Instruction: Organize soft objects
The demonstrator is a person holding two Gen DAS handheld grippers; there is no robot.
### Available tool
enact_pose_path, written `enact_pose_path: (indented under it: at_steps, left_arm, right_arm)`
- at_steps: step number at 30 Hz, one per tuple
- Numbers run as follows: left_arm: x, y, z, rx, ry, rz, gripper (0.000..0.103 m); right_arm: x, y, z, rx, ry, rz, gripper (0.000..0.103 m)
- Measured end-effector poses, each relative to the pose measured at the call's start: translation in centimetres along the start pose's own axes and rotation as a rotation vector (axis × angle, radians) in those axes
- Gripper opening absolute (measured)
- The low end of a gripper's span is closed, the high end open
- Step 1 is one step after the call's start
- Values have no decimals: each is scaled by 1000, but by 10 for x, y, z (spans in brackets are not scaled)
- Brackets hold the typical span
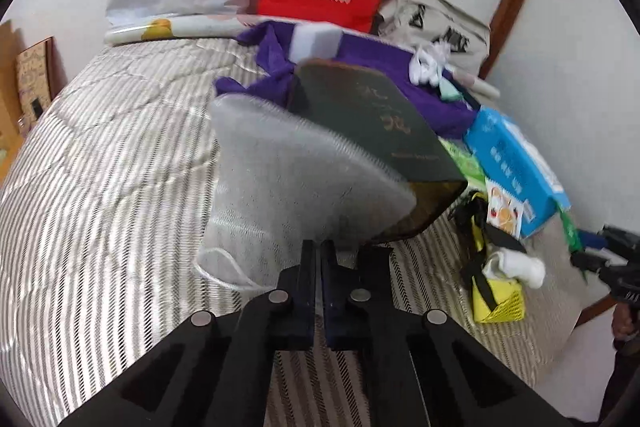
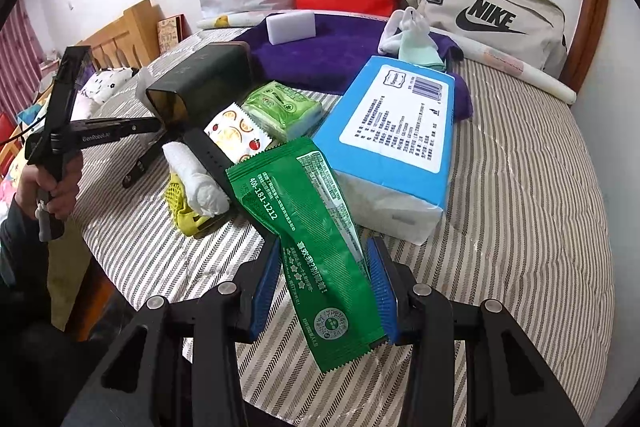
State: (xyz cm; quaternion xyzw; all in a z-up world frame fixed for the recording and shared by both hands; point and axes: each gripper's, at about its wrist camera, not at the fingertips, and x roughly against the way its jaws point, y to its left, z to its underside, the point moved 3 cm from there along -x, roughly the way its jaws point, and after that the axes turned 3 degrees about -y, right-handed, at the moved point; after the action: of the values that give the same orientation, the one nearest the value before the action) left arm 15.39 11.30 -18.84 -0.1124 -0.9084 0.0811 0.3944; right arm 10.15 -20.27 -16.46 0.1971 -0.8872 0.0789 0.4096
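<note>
left gripper (image 1: pixel 318 247) closed flat on the lower edge of a grey face mask (image 1: pixel 280 167), which stands above the striped bed (image 1: pixel 100 147) and leans against a dark green book (image 1: pixel 372 131); its white ear loop (image 1: pixel 224 271) hangs free. right gripper (image 2: pixel 324 267) half wide around a green packet (image 2: pixel 316 227), though pad contact cannot be confirmed. likely risks: the thin pinch lets the mask slip out if it is swung; the loop may snag the book; the packet, overlapping the blue tissue pack (image 2: pixel 396 131), may drag it if pulled.
</note>
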Motion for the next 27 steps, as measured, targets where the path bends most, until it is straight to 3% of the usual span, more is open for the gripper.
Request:
enact_pose_path:
  at_steps: [2,5,7,9,11,13,20,22,27]
  left_arm:
    - [6,5,-1,15,-9,-19,4]
    - [9,16,-4,13,-22,-113,6]
    - [8,25,-5,11,-17,-159,27]
    - [6,30,-6,11,-22,-154,39]
    - [4,30,-8,3,-29,-128,40]
    - [-2,26,-9,-13,-5,-94,55]
    - [-4,27,-11,-65,-29,-289,57]
    - [-12,31,-13,-52,4,-319,65]
    - [-22,33,-16,-18,50,-306,85]
  right_arm:
    - [1,0,2,-3,0,0,44]
    - [2,0,4,-6,2,-6,44]
    - [1,0,6,-6,3,-7,44]
    - [1,-1,6,-7,6,-7,44]
    - [-1,-1,7,-10,12,-9,44]
    - [-2,-1,6,-12,17,-9,44]
    - [-7,-2,7,-18,36,-8,44]
    - [-10,-2,7,-18,44,-9,44]
    - [-14,0,7,-19,51,-21,44]
